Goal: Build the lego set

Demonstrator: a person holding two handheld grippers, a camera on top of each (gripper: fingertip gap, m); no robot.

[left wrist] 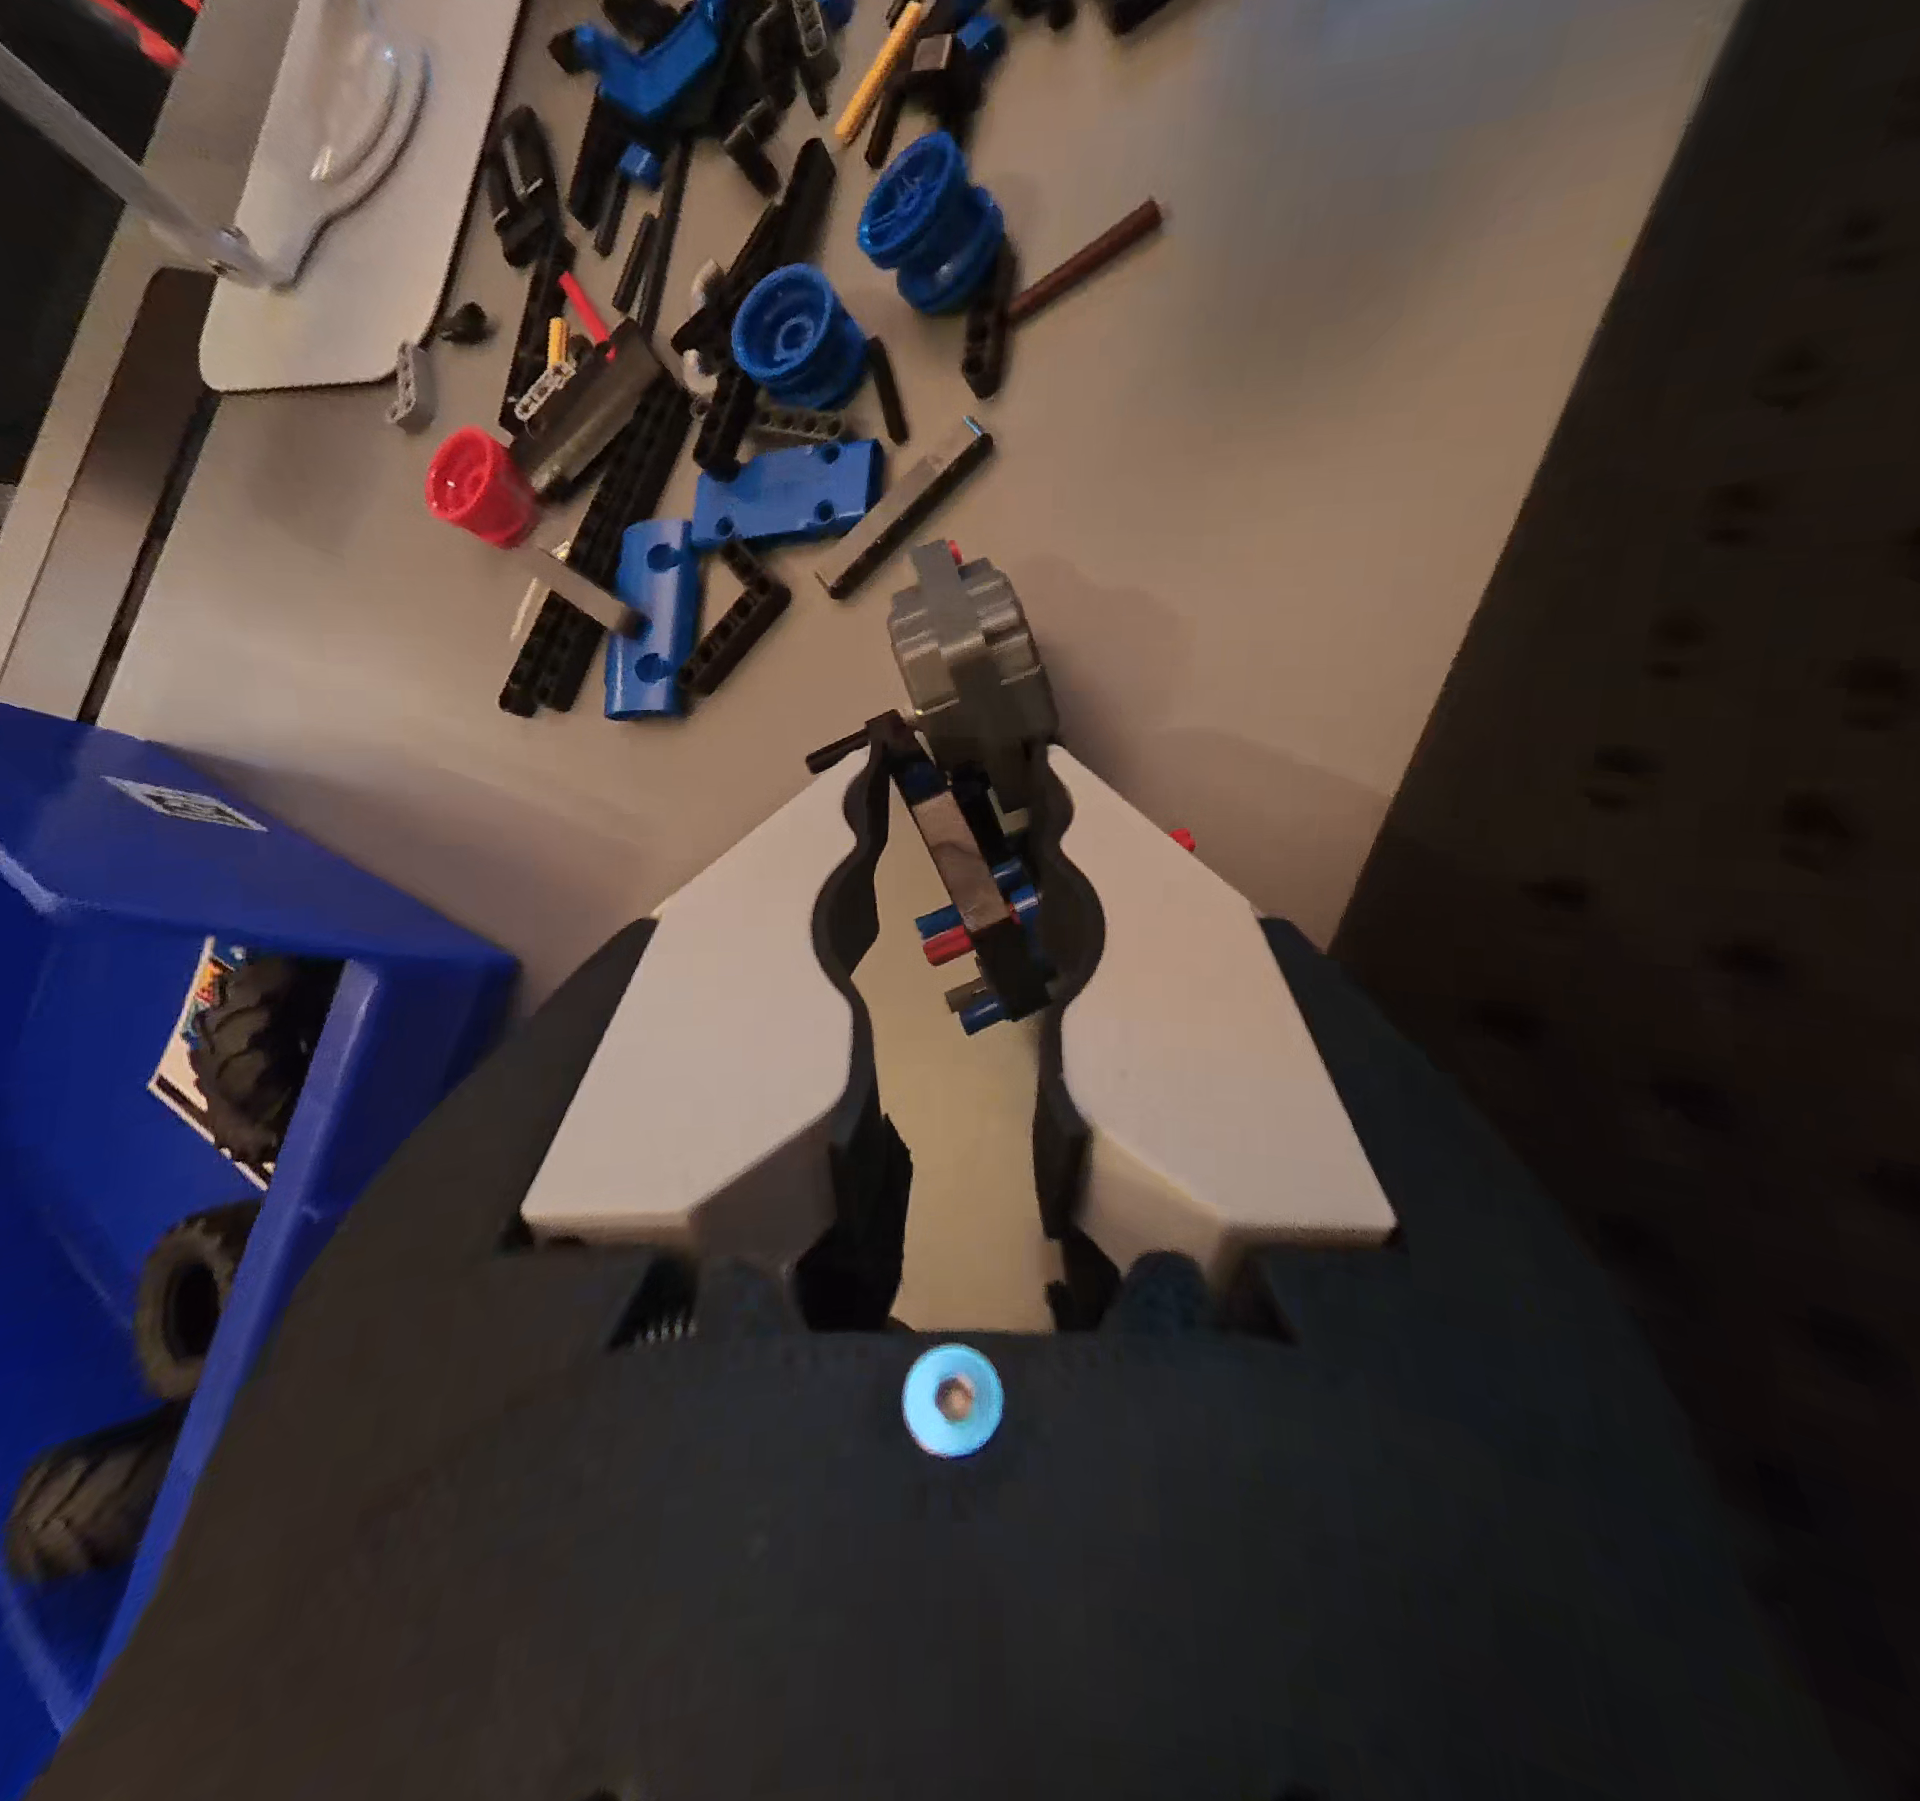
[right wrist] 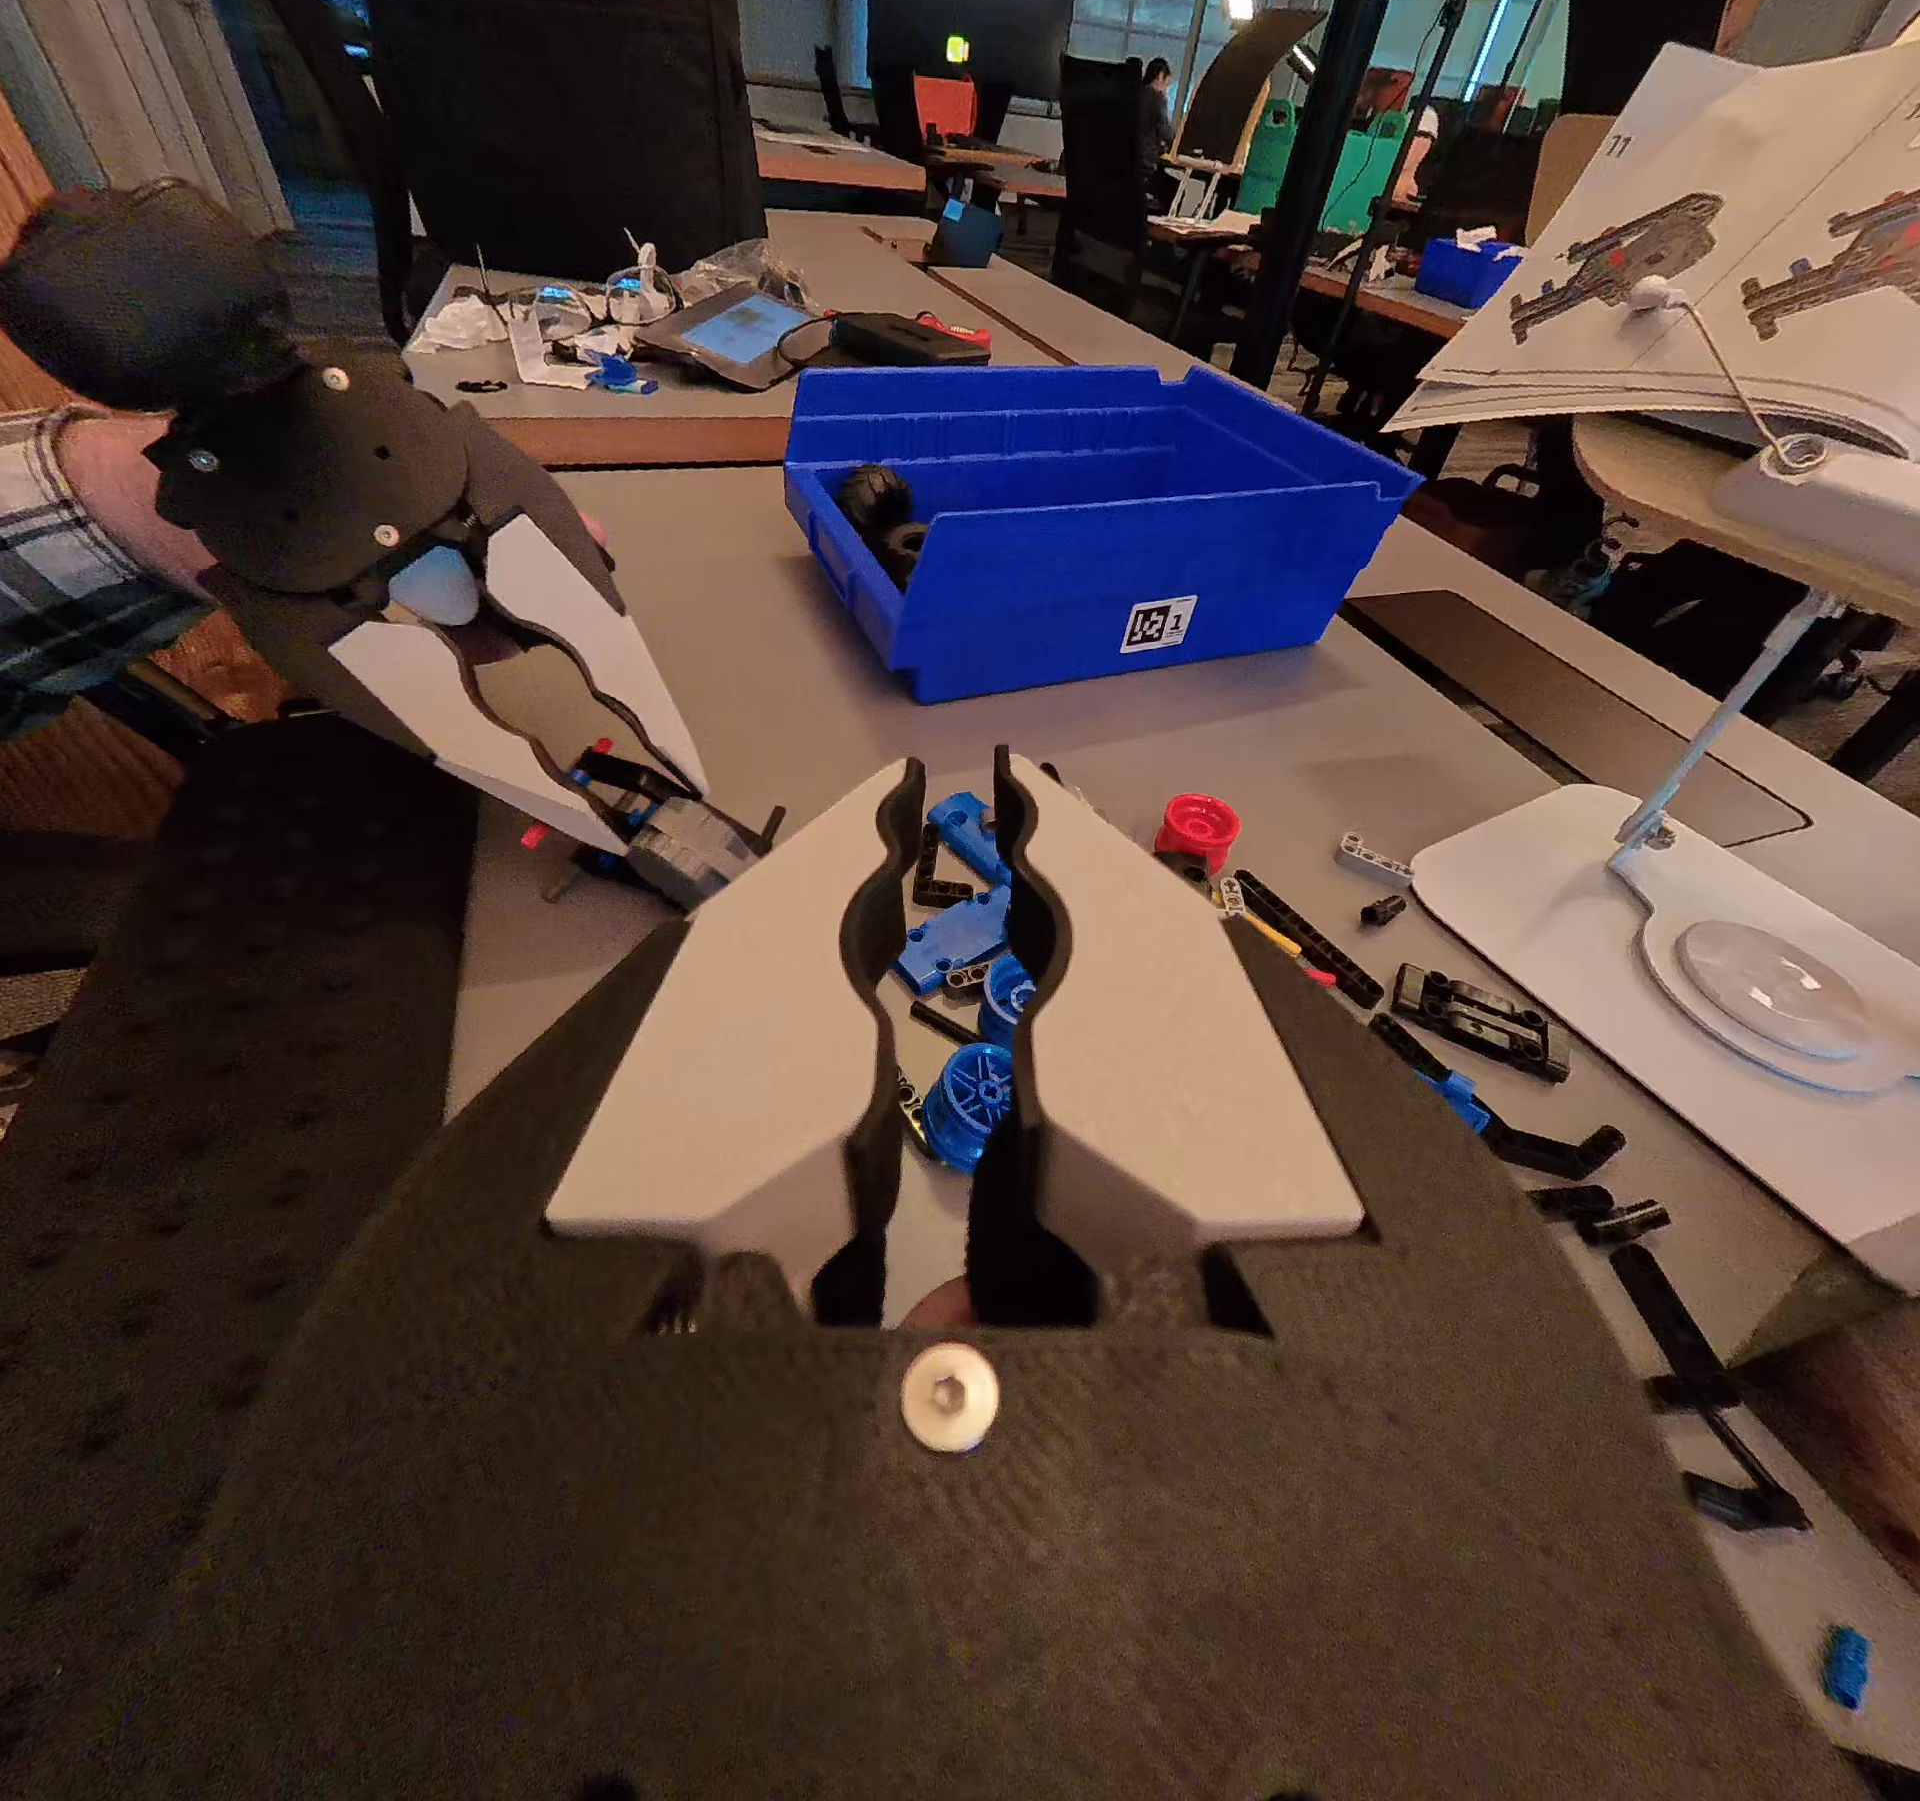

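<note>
My left gripper [left wrist: 956, 764] is shut on a partly built lego assembly [left wrist: 977, 878] of black and blue beams with red and blue pins. A grey block [left wrist: 966, 650] sticks out past the fingertips. It hangs low over the grey table [left wrist: 1299, 349]. The right wrist view shows this gripper [right wrist: 655, 795] and the assembly [right wrist: 681, 852] at the left. My right gripper [right wrist: 961, 775] is narrowly open and empty above the loose pieces. Blue wheel hubs [left wrist: 800, 338] [right wrist: 971, 1107], a red hub [left wrist: 478, 484] [right wrist: 1200, 826] and blue panels [left wrist: 784, 494] lie among black beams.
A blue bin [right wrist: 1091, 546] [left wrist: 156, 920] holding black tyres [right wrist: 878, 494] stands behind the pieces. An open instruction booklet [right wrist: 1714, 276] sits on a white stand with a flat base [right wrist: 1558, 878] [left wrist: 364, 141] at the right. The table edge runs along the right of the left wrist view. The grippers' ends are close to 15 centimetres from one another. Both grippers' tips are roughly 20 centimetres from the red hub [left wrist: 478, 484]. Look for it in the right wrist view [right wrist: 1177, 818] too.
</note>
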